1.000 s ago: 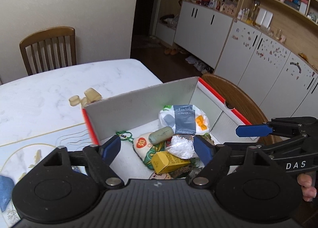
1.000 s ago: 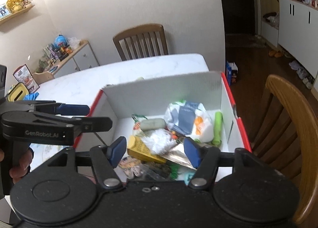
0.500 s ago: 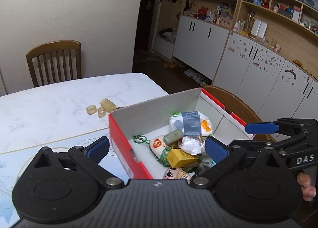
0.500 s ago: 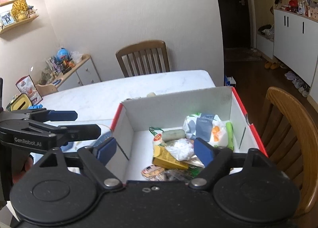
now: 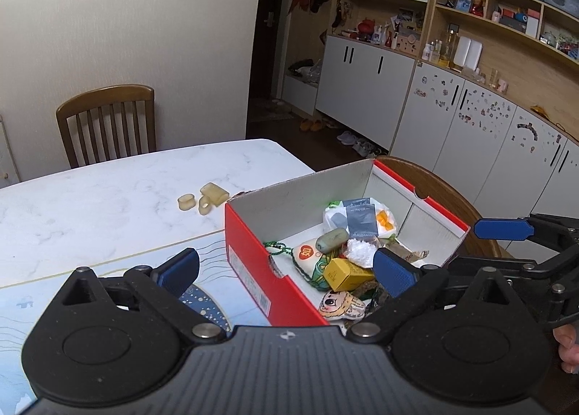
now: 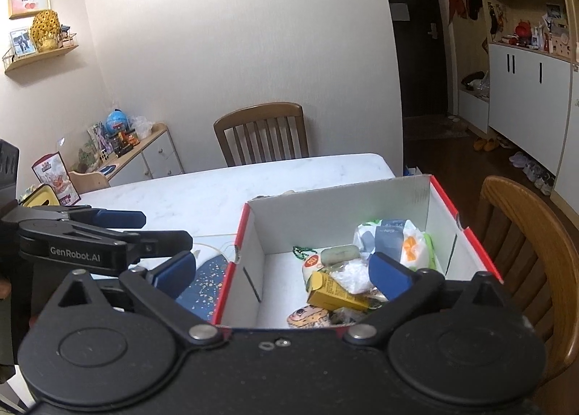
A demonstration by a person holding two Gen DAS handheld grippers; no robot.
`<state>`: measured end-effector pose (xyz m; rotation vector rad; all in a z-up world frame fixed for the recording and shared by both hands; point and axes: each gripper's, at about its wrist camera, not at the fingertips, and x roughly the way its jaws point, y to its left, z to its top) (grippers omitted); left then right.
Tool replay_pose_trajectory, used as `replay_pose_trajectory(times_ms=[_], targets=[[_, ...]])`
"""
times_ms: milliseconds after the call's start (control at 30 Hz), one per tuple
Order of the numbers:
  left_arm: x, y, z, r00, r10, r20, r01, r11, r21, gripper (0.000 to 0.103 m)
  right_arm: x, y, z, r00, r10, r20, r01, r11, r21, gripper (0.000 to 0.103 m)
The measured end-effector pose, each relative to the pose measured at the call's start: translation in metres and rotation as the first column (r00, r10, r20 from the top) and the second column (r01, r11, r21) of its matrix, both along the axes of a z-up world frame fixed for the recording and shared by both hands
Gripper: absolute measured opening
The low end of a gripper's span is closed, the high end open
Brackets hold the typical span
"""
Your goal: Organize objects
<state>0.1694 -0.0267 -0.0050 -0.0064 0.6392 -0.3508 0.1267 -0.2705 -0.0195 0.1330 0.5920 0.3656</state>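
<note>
A red shoebox (image 5: 246, 252) with a white inside (image 6: 343, 205) stands on the table's right end. In it lie a tissue pack (image 5: 362, 219), a yellow carton (image 5: 343, 272), a grey-green bar (image 5: 332, 238), a crumpled white bag (image 5: 360, 252) and a cartoon-face pouch (image 5: 340, 302). My left gripper (image 5: 286, 270) hovers open and wide over the box's near left wall, touching nothing. My right gripper (image 6: 282, 273) hangs over the box's near edge; its jaws are opening, and nothing is pressed between them. Each gripper also shows at the edge of the other's view.
Small pale yellow pieces (image 5: 208, 196) lie on the white marble table (image 5: 90, 205) behind the box. A blue patterned mat (image 6: 202, 288) lies left of the box. One wooden chair (image 6: 521, 234) stands right of the box and another chair (image 5: 106, 121) at the table's far side.
Both grippers have pulled back and risen from low over the box's contents. Their jaws have spread wider, and the whole box now shows in both views.
</note>
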Motion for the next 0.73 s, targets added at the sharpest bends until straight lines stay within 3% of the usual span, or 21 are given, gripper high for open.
replay_pose_trajectory(times_ms=[367,733], targets=[[-0.018,0.002,-0.003,0.999,-0.036,0.037,0.034,0.998,0.048,0.103,-0.020,0.008,-0.007,0.998,-0.062,-0.024,0.062,0.998,0.012,0.101],[-0.026,0.007,-0.005,0.995,-0.099,0.019,0.098,0.995,0.018,0.103,-0.036,0.015,-0.010,0.993,-0.108,-0.036,0.109,0.994,0.017,0.101]])
